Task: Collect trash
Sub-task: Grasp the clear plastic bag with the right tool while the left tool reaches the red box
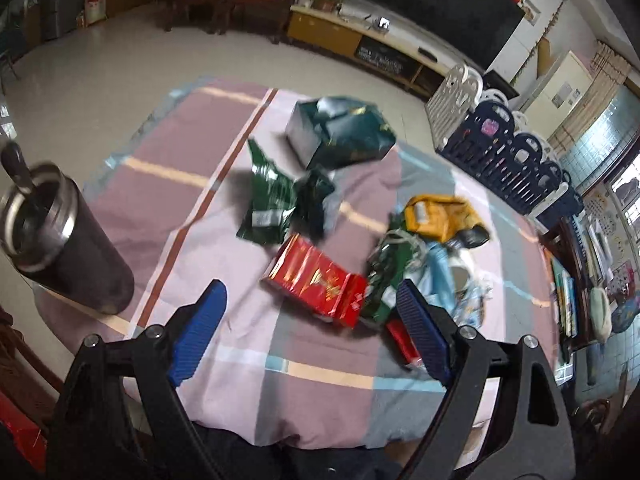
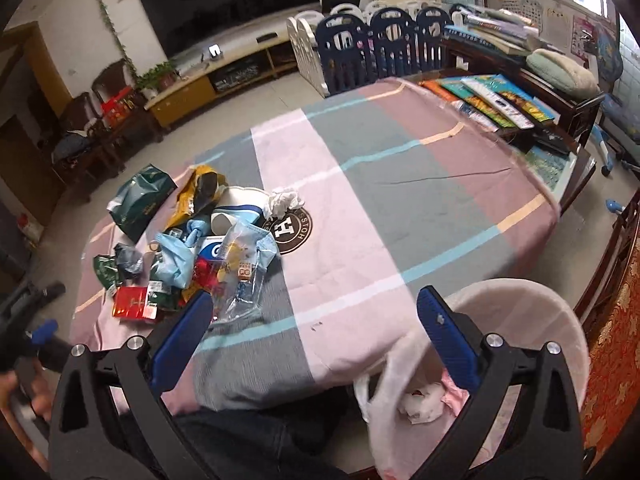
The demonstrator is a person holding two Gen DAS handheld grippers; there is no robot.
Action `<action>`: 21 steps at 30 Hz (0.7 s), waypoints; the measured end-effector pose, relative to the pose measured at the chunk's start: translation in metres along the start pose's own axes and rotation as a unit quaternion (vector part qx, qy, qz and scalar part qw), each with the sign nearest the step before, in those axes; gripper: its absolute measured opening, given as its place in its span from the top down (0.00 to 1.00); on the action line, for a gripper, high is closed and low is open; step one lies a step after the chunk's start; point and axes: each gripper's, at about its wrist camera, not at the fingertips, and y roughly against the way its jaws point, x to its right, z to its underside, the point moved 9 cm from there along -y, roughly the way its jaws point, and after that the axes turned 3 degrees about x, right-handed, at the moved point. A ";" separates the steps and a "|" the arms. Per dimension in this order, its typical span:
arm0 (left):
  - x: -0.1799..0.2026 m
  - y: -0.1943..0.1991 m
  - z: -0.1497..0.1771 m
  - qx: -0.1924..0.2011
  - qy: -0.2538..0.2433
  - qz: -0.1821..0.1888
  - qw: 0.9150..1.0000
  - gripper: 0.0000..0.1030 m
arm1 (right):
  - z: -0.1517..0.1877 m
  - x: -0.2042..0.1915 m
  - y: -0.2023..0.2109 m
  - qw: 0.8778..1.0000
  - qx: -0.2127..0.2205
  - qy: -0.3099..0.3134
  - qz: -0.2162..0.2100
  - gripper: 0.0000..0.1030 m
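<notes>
Trash (image 2: 188, 248) in a loose pile on the left part of a round table under a checked cloth (image 2: 400, 184): a red packet (image 1: 316, 280), crumpled green wrappers (image 1: 268, 204), a dark green box (image 1: 340, 132) farther back, a yellow bag (image 1: 436, 216), blue face masks (image 2: 176, 256), a clear plastic bag (image 2: 240, 276), a white crumpled tissue (image 2: 284, 202). Left gripper (image 1: 312, 308) above the near side of the pile, blue fingers wide apart, nothing between them, red packet just ahead. Right gripper (image 2: 316, 312) also spread wide and empty, over the near table edge. White bin (image 2: 520, 312) with a plastic liner below the right finger, just beside the table, some crumpled paper inside. Dark steel tumbler (image 1: 60, 240) well apart from the pile, at the left edge.
</notes>
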 end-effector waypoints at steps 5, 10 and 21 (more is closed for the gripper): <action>-0.033 -0.021 0.021 0.001 0.028 -0.069 0.997 0.17 | 0.002 -0.035 -0.073 0.998 -0.056 0.008 0.005 0.03; -0.035 -0.016 0.030 -0.027 0.065 -0.061 0.996 0.16 | -0.006 -0.051 -0.137 0.995 -0.096 -0.014 0.025 0.03; -0.051 -0.034 0.028 -0.021 0.067 -0.038 0.997 0.17 | 0.025 -0.060 -0.145 0.991 -0.126 0.038 0.014 0.77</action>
